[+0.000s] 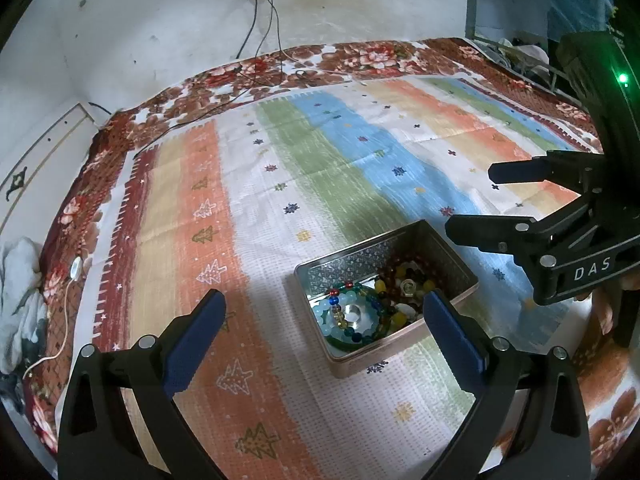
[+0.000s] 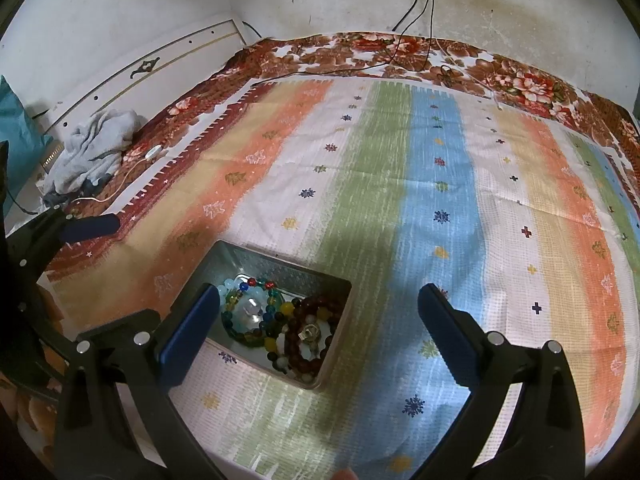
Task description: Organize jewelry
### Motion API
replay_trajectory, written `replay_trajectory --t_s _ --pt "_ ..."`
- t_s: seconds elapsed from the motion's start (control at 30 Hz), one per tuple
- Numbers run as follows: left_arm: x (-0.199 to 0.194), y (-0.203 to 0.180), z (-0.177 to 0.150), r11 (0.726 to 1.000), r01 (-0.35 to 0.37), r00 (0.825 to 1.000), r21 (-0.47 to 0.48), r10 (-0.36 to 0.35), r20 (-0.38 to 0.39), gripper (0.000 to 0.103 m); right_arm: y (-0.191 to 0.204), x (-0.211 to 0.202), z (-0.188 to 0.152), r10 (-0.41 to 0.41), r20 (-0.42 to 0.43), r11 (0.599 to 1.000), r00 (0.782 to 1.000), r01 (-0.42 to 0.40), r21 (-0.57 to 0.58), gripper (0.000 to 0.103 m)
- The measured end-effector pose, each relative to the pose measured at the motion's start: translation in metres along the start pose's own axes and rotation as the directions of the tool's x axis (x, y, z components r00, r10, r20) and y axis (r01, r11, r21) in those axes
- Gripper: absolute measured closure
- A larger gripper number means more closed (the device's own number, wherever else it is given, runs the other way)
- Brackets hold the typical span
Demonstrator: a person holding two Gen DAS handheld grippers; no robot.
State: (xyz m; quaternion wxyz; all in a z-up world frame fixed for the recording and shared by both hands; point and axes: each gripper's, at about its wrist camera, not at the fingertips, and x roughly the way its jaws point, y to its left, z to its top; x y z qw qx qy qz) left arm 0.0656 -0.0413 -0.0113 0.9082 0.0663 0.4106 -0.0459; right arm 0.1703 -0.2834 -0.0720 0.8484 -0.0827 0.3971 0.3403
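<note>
The open metal tin [image 1: 386, 292] of beaded bracelets [image 1: 352, 316] lay between both grippers [image 1: 324, 312] [image 2: 316, 316], long axis slanting; both jaws gaped, empty.

striped pastel cloth [image 1: 320, 152], floral brown blanket [image 1: 360, 54]

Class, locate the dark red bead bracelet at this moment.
The dark red bead bracelet lies inside the open rectangular metal tin on the striped cloth, in its right half in the right wrist view, beside the green and blue bead bracelets.

Left gripper [image 1: 324, 322]: we hold it with fingers spread wide, nothing between them.
Right gripper [image 2: 318, 322]: we hold it likewise, fingers spread wide, nothing between the pads.
</note>
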Motion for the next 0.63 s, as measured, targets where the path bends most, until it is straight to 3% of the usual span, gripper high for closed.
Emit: replay_trajectory --t_s 0.63 --pt "-0.0011 0.0039 0.0031 0.999 0.006 1.000 -0.040 -0.006 -0.001 0.006 -0.0005 0.0006 -0.0009 0.000 -0.002 1.000 1.000 0.000 -0.001 0.005"
